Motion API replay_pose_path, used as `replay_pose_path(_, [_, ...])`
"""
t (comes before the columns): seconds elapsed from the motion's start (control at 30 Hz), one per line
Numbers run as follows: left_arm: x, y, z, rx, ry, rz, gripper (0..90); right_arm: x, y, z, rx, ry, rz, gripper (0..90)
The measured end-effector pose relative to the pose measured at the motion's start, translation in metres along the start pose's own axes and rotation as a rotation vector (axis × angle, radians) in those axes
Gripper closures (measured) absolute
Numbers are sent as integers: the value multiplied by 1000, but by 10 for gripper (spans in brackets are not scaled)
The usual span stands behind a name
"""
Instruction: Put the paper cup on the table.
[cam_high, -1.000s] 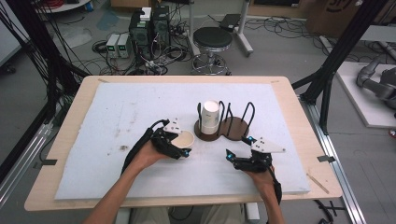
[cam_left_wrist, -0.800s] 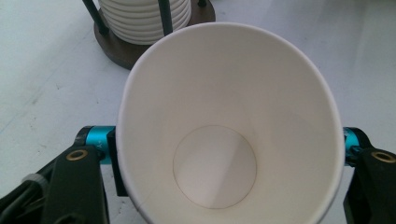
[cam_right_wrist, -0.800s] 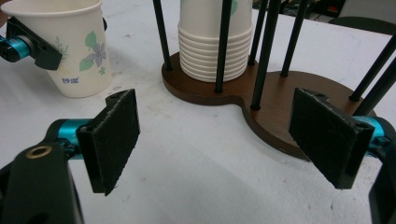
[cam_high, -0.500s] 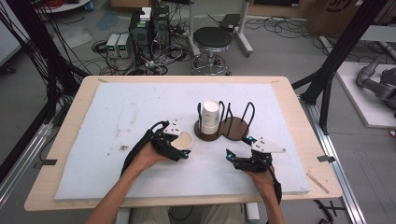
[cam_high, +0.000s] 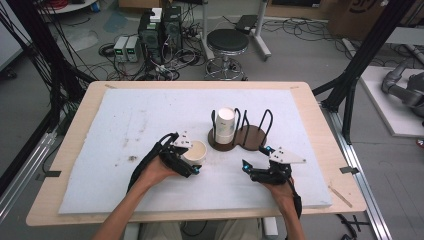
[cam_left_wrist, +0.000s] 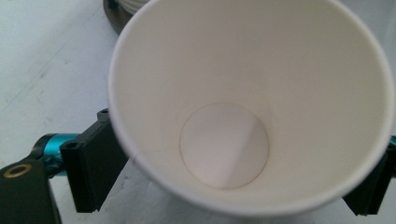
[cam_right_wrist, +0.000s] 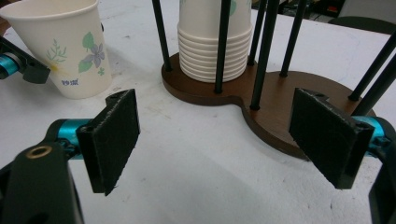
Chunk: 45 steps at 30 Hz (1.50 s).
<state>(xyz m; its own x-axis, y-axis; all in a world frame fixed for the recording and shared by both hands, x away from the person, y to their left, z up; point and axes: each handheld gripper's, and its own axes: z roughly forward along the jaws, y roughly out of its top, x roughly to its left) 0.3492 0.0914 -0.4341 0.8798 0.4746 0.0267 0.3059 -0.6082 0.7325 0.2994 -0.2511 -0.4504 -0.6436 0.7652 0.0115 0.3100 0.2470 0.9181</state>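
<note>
A white paper cup with a flower print (cam_high: 196, 150) (cam_right_wrist: 65, 46) stands on the white mat, mouth up, a little tilted. My left gripper (cam_high: 192, 158) (cam_left_wrist: 233, 186) is shut on the cup (cam_left_wrist: 243, 116), one pad on each side of its wall; the cup is empty inside. To its right, a stack of the same cups (cam_high: 225, 125) (cam_right_wrist: 212, 42) sits upside down in a dark wooden holder (cam_high: 254, 136) (cam_right_wrist: 285, 98) with black upright rods. My right gripper (cam_high: 256, 156) (cam_right_wrist: 219, 140) rests open just in front of the holder, nothing between its pads.
The white foam mat (cam_high: 125, 125) covers most of the wooden table (cam_high: 320, 120). The holder's right-hand ring of rods (cam_high: 267, 125) stands without cups. A stool (cam_high: 227, 42) and electronics boxes (cam_high: 155, 30) sit on the floor beyond the far edge.
</note>
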Motion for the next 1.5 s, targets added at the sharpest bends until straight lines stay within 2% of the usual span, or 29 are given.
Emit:
replay_pose_path(0.1, [0, -2, -3, -2, -3, -6, 97, 0, 0, 0, 0, 0, -2, 170])
replay_pose_path(0.3, [0, -8, -15, -39, -11, -3, 97, 0, 0, 0, -1, 0, -3, 171])
replay_pose_path(0.43, [2, -16, -24, -54, -1, -10, 97, -1, 0, 0, 2, 2, -4, 171])
replay_pose_path(0.47, [3, -21, -30, -78, 0, -29, 97, 0, 0, 0, 1, 2, -3, 171])
replay_pose_path(0.63, [4, -30, -43, -110, 8, -30, 97, 0, 0, -1, 0, 2, -1, 171])
replay_pose_path(0.8, [6, -45, -61, -175, 19, -48, 97, 0, -1, -1, -8, -1, -10, 170])
replay_pose_path(1.03, [11, -63, -78, -243, 29, -71, 97, 1, -1, -2, -22, -7, -10, 171])
replay_pose_path(1.17, [13, -76, -90, -292, 61, -94, 97, 1, -2, -3, -22, -13, -7, 171])
replay_pose_path(1.2, [14, -83, -96, -319, 73, -105, 97, 2, -2, -3, -27, -18, -10, 171])
replay_pose_path(1.23, [14, -83, -96, -319, 73, -105, 97, 2, -2, -3, -27, -18, -10, 171])
replay_pose_path(1.27, [13, -89, -101, -340, 98, -105, 97, 2, -2, -4, -35, -20, -14, 170])
replay_pose_path(1.33, [13, -91, -103, -345, 105, -110, 97, 2, -3, -5, -35, -19, -10, 170])
replay_pose_path(1.4, [10, -97, -108, -379, 120, -116, 97, 3, -3, -5, -36, -22, -9, 170])
replay_pose_path(1.5, [9, -101, -111, -394, 130, -115, 98, 3, -3, -5, -37, -24, -13, 171])
